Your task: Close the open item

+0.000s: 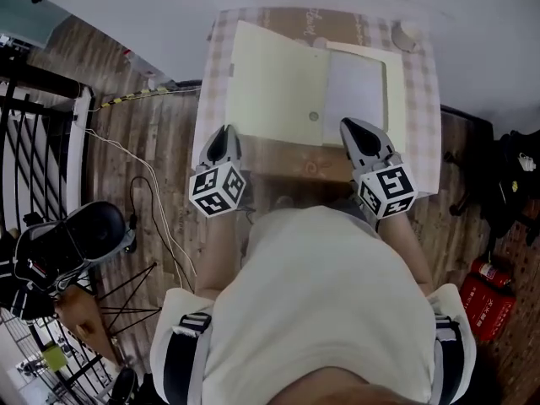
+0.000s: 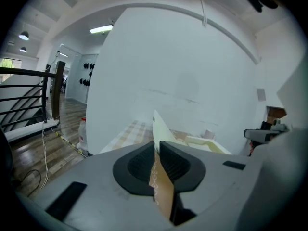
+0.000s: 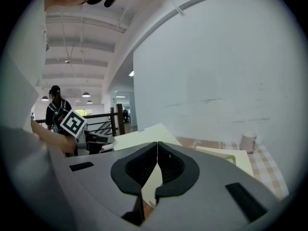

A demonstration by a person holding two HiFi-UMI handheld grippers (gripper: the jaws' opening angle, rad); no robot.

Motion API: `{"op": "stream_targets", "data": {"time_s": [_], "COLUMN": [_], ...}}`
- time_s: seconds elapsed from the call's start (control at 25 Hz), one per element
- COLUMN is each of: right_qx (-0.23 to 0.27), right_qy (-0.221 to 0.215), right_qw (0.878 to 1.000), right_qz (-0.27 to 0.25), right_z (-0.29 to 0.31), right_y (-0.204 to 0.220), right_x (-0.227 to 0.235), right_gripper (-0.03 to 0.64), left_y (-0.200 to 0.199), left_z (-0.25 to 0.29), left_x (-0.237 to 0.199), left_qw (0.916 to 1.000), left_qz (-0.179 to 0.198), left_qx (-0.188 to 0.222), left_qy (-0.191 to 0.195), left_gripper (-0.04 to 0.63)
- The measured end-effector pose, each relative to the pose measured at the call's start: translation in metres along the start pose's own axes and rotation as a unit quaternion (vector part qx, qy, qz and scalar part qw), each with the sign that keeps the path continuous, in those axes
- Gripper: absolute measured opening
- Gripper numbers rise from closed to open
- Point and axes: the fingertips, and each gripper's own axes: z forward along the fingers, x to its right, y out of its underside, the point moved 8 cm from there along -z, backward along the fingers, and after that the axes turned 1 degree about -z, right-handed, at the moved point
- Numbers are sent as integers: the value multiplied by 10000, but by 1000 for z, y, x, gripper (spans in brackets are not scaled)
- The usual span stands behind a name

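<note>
Folder (image 1: 274, 83) lies open — left claw (image 1: 222, 135), right claw (image 1: 354, 130) pinch its edge

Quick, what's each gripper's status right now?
Left gripper: closed on the folder, at its left cover.
Right gripper: closed on the folder's near right edge.

The folder (image 1: 278, 83) is smooth, matt cream card. The part between the left gripper's (image 2: 157, 146) fingers (image 2: 139, 165) shows a brown, kraft-like face with pale print. On both it and the right gripper (image 3: 157, 150), the fingers are dark, matt, finely ribbed pads set in smooth grey plastic. Beyond the fingers lie a white paper sheet (image 1: 354, 91), a checked cloth (image 1: 423, 116) and a smooth white mug (image 3: 248, 141).
</note>
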Motion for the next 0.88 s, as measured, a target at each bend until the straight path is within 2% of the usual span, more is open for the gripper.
{"op": "stream_targets", "data": {"time_s": [0.44,0.64,0.88], "right_qx": [62,66,94], "right_qy": [-404,-487,-556], "right_qw": [9992,9988,9983], "right_qz": [8,58,111], "right_z": [-35,-53,-76], "right_y": [-1,5,7], "right_x": [35,53,74], "right_gripper": [2,2,2], "left_y": [-18,-19,-17], "left_z": [-25,-31,-36], "left_x": [73,109,153], "left_qw": [9978,9967,9963], "left_qz": [-21,57,76], "left_qx": [621,779,852], "left_qy": [-218,-238,-92], "left_gripper": [9,8,8]}}
